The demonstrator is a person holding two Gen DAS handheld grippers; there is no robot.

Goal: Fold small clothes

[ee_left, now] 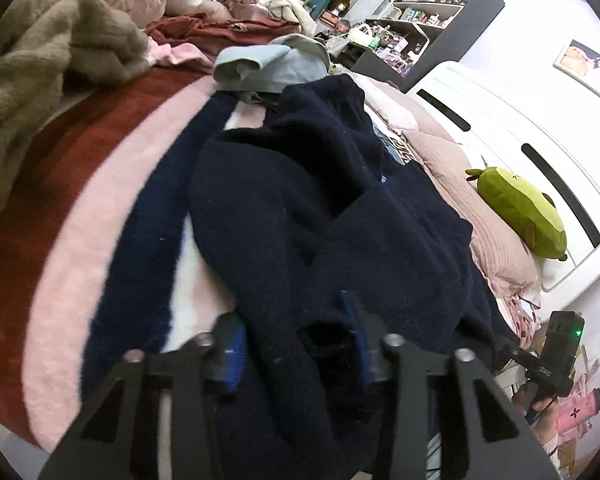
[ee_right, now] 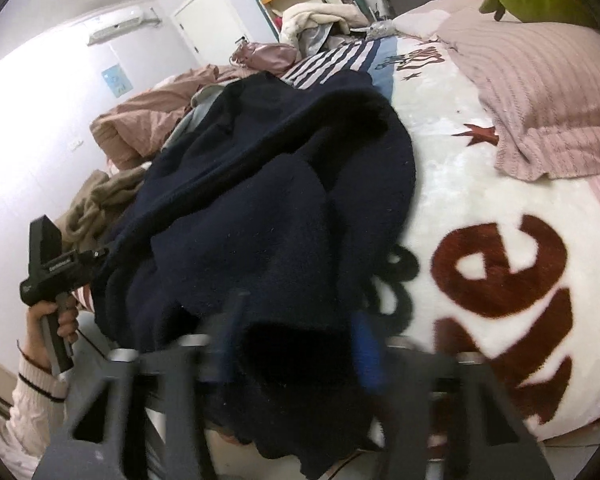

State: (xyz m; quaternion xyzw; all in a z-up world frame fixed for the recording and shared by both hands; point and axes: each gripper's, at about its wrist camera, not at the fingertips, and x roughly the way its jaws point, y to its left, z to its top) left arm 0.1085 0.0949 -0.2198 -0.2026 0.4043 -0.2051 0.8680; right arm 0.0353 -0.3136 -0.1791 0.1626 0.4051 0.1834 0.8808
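A dark navy fleece garment (ee_left: 320, 200) lies bunched on the bed blanket; it also fills the middle of the right wrist view (ee_right: 268, 184). My left gripper (ee_left: 296, 344) has its blue-padded fingers apart, with a thick fold of the navy garment lying between them. My right gripper (ee_right: 300, 340) also has its fingers apart around the near edge of the garment, which hangs over the bed's edge. The right gripper's body shows at the lower right of the left wrist view (ee_left: 556, 348). The left gripper's body and the hand holding it show in the right wrist view (ee_right: 48, 264).
A striped blanket (ee_left: 100, 208) covers the bed. A beige sweater (ee_left: 48, 64), a grey-blue garment (ee_left: 268, 64) and pink bedding lie beyond. Pink pillows (ee_right: 540, 92) and a green plush (ee_left: 520, 208) sit by the white headboard (ee_left: 500, 136). Shelves (ee_left: 420, 20) stand behind.
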